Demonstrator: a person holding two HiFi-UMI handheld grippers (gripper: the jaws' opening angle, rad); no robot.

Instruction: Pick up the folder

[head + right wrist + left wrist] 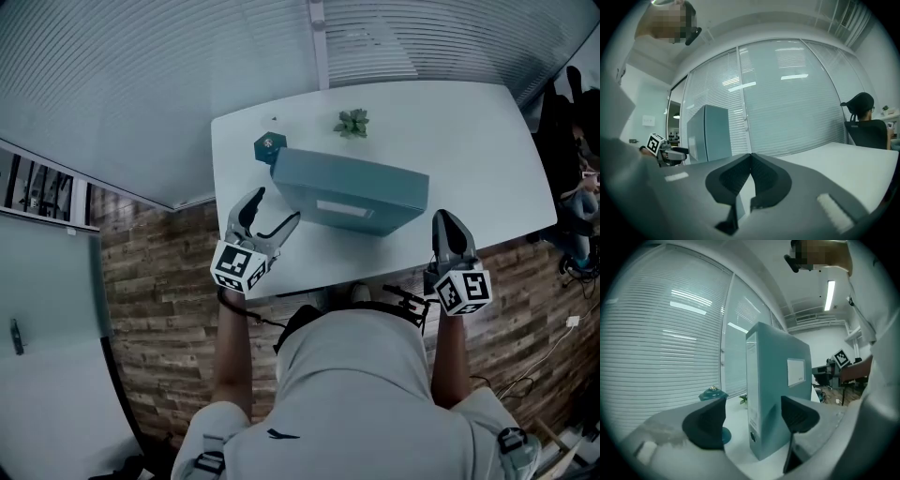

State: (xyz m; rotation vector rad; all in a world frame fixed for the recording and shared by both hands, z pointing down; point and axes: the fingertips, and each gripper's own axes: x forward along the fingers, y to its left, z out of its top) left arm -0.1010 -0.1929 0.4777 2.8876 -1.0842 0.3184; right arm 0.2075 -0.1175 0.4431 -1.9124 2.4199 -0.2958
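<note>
Desk notes, left to right, everything placed against the folder.

Landmark: blue-grey rigid box folder [352, 192], upright on a white rectangular table [487, 131]. Broad face with a white label turned toward the wearer. Narrow spine with a finger hole at its foot turned toward the left.

Left of folder, near side: left gripper [277, 206], black two-fingered, marker cube at its rear, aimed at the spine end. Jaws wide apart. In the left gripper view [752, 418] the spine corner of the folder [773, 394] is framed between the two pads. Neither pad touching it, nothing gripped.

Left of folder, far side: small teal dome-topped ornament [268, 144], just beside the spine corner. Same ornament [712, 394] seen past the left pad.

Behind folder, toward the window: small green leafy plant [352, 122], apart from it. Pale horizontal slatted blinds [670, 333] beyond.

Right of folder, near table edge: right gripper [450, 225], same build, well clear of the folder's right end. Jaws pressed together, pads meeting, empty, as seen in the right gripper view [751, 161]. Folder [708, 133] far off to the left in that view.

Far right of folder: seated person in dark clothing and cap [865, 124], beyond the table end.

Below the table: brown wood-plank floor [159, 281].
</note>
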